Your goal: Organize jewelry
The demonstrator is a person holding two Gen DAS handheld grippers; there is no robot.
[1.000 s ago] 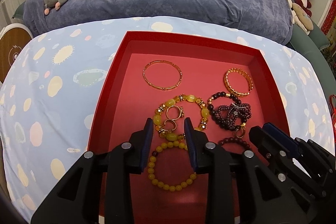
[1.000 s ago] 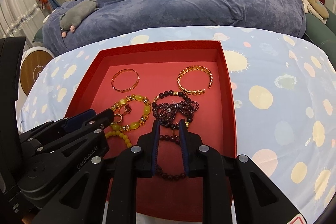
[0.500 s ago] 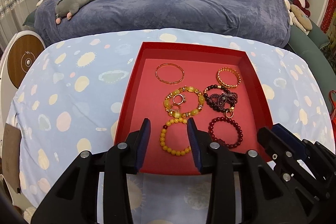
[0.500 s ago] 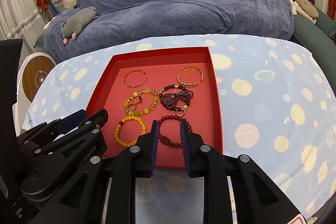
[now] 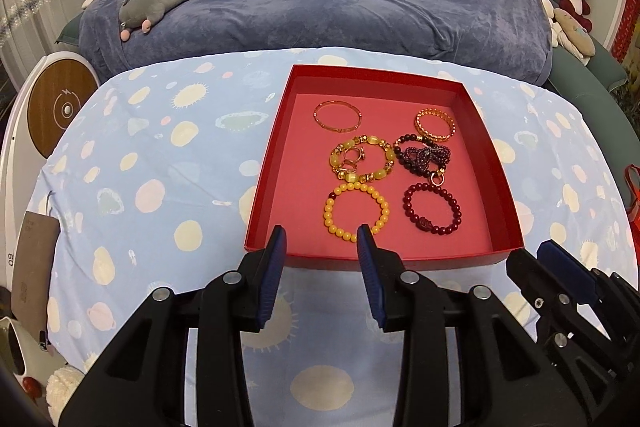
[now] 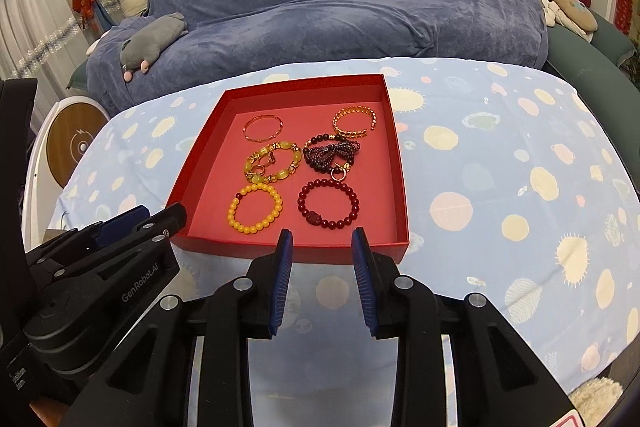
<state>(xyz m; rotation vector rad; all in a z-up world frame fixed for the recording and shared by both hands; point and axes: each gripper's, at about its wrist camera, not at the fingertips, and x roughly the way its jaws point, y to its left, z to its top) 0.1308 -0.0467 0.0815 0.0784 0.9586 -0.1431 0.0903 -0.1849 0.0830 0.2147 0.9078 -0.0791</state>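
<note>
Your left gripper (image 5: 322,239) and right gripper (image 6: 320,241) hang short of the red tray's (image 5: 376,261) near wall. Both sets of jaws stand narrowly apart and empty; the right jaws are opening.

Inside the tray, the yellow bead bracelet (image 5: 355,211) lies at 6 o'clock left, the dark red bead bracelet (image 5: 432,207) at 6 o'clock right. Two tangled clusters occupy the centre; two gold bangles lie at 12 o'clock.

Judged step: between placements, or finishing. If you continue, the dark purple cluster (image 5: 424,155) needs separating.
</note>
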